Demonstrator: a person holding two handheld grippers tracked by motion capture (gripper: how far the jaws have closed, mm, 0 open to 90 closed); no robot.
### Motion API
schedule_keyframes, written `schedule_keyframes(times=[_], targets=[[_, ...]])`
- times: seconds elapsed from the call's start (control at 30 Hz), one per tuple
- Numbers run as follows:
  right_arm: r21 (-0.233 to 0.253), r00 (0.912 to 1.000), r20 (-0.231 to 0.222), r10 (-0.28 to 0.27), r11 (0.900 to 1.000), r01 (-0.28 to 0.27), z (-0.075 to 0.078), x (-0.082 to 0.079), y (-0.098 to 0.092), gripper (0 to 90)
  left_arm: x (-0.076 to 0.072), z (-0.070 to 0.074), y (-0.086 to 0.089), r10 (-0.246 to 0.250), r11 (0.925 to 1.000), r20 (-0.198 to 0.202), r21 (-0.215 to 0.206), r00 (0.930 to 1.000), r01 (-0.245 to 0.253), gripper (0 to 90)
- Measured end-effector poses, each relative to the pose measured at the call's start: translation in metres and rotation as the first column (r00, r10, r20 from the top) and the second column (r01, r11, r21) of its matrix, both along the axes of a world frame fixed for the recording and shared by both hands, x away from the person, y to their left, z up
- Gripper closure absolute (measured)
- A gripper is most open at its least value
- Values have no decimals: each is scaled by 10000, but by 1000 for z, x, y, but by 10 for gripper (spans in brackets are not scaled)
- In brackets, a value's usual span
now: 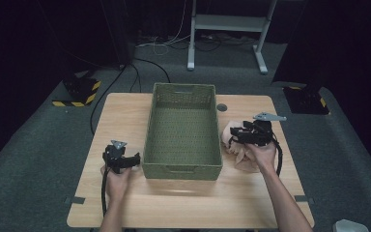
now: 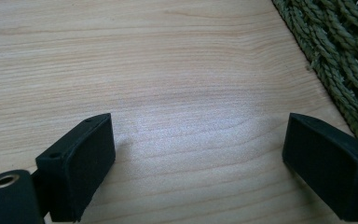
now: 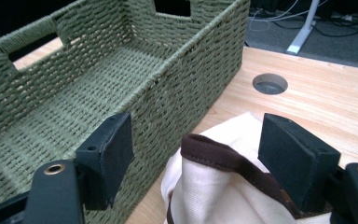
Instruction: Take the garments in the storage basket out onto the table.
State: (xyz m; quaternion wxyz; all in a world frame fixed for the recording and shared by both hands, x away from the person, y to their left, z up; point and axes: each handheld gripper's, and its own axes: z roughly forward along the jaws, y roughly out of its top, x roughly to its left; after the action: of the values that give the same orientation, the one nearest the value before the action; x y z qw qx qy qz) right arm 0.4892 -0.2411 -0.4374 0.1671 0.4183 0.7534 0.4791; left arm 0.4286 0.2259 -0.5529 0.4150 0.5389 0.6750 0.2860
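Jaws spread over the cloth bag beside the basket

High view: I see my right gripper (image 1: 241, 137) over the cream cloth bag (image 1: 239, 155), which lies on the wooden table (image 1: 251, 193) just beside the green woven basket (image 1: 182, 170). My left gripper (image 1: 133, 159) sits near the basket's other side.

Left gripper view: my jaws stand wide apart with bare tabletop (image 2: 168, 70) between them; the basket's weave (image 2: 340, 56) lies beyond the right jaw.

Right gripper view: my jaws are wide open, gripping nothing. The bag's brown-trimmed edge (image 3: 223, 158) rises between them, closer to the right jaw. The basket wall (image 3: 182, 84) stands past the left jaw.
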Motion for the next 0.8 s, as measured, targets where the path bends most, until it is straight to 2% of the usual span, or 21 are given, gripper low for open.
schedule_keyframes(times=[0.2,0.8], targets=[[361,10000,76,-30,9993,28,6,-4,-5,264,0,0,0,-1,10000,-2,1,10000,1,92],[655,9992,375,-149,9978,124,15,-12,-19,275,0,0,0,0,10000,-4,8,10000,0,92]])
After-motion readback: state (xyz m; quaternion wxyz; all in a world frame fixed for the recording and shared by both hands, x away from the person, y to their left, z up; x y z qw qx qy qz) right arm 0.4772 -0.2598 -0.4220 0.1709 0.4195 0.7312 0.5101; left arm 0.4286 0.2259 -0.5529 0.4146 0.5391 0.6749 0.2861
